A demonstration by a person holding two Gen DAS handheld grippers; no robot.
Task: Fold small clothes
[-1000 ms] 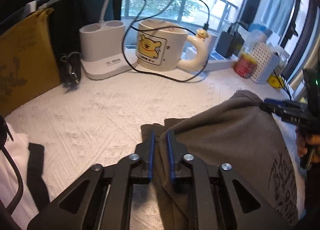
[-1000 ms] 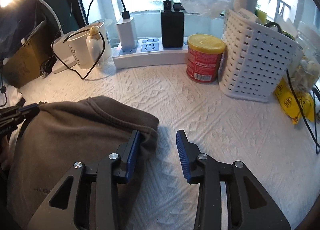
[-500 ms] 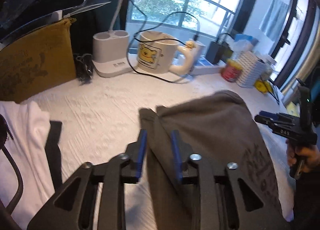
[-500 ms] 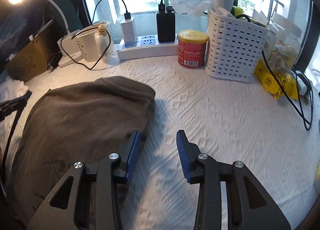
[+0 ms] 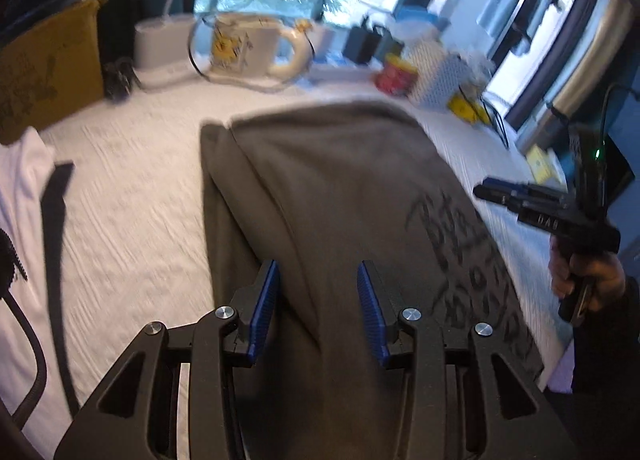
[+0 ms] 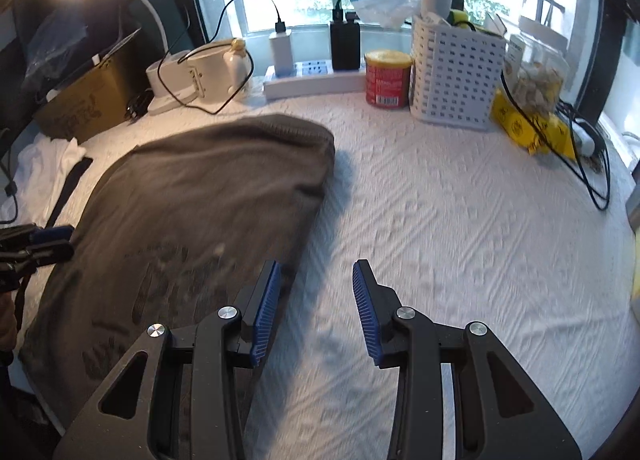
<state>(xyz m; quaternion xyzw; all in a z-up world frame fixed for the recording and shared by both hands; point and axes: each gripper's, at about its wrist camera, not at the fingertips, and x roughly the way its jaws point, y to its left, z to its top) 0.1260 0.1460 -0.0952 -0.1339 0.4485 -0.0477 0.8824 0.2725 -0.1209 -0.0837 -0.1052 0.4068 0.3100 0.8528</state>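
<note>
A grey garment [image 5: 340,188] with dark print lies folded lengthwise on the white textured cloth [image 6: 440,200]. My left gripper [image 5: 318,300] hovers over its near left part. Its jaws are opening, and a ridge of the grey fabric runs between them without the pads pressing on it. My right gripper [image 6: 316,292] stands open over the white cloth, just right of the grey garment [image 6: 200,196], with nothing between its fingers. Each gripper shows at the edge of the other's view: the right gripper [image 5: 492,192], held by a hand, and the left gripper [image 6: 52,240].
A white garment [image 5: 20,200] with a dark strap lies at the left. Along the window stand a bear mug [image 5: 244,44], a power strip [image 6: 312,78], a red can [image 6: 388,78] and a white basket [image 6: 456,76]. Black cables [image 6: 596,180] trail at the right.
Both grippers have drawn back toward the near edge along the garment. The left jaws have widened and let go of the grey fold. The right jaws have kept their gap.
</note>
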